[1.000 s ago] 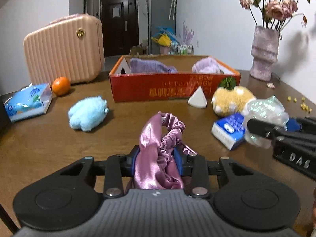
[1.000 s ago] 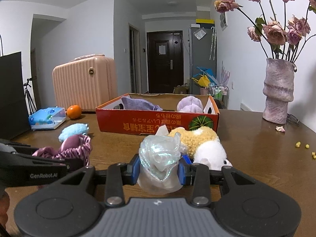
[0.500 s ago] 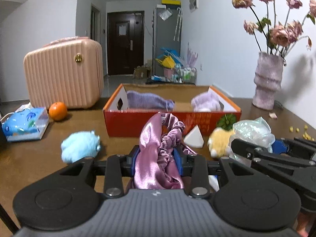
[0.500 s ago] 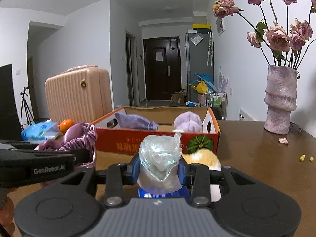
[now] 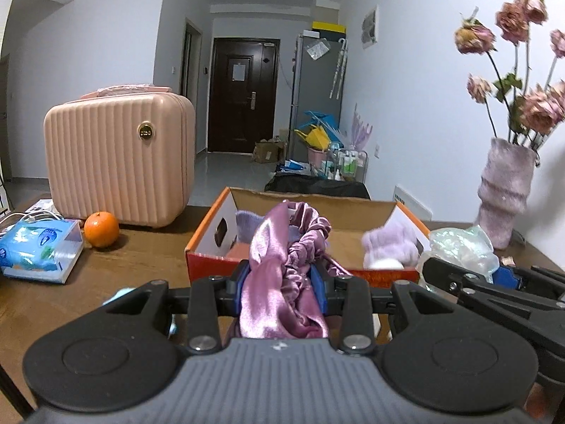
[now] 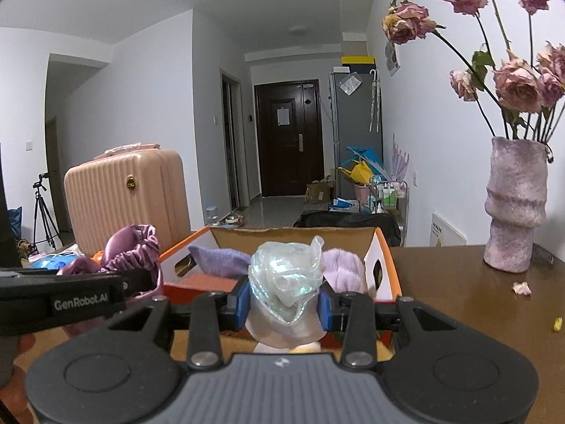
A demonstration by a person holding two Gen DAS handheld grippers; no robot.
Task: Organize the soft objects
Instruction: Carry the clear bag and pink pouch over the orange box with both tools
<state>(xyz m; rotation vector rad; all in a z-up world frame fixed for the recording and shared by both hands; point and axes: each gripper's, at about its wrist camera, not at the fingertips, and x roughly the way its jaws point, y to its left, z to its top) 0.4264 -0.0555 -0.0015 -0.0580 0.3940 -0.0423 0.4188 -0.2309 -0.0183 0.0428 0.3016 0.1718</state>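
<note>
Above the brown desk (image 5: pixel 148 251), the left gripper (image 5: pixel 281 291) was clamped tight on a pink satin scrunchie (image 5: pixel 282 282), held just before the near wall of the orange cardboard box (image 5: pixel 212 265). Beside it, the right gripper (image 6: pixel 284 304) pinched a crumpled iridescent plastic bag (image 6: pixel 286 279), also close to the box front. Inside the box lay a purple knit piece (image 6: pixel 215 259) and a lilac fluffy item (image 5: pixel 388 243). Off to the left on the desk stood a pink suitcase (image 5: pixel 116 159), with an orange (image 5: pixel 101 234) and a blue tissue pack (image 5: pixel 35 247) near it
</note>
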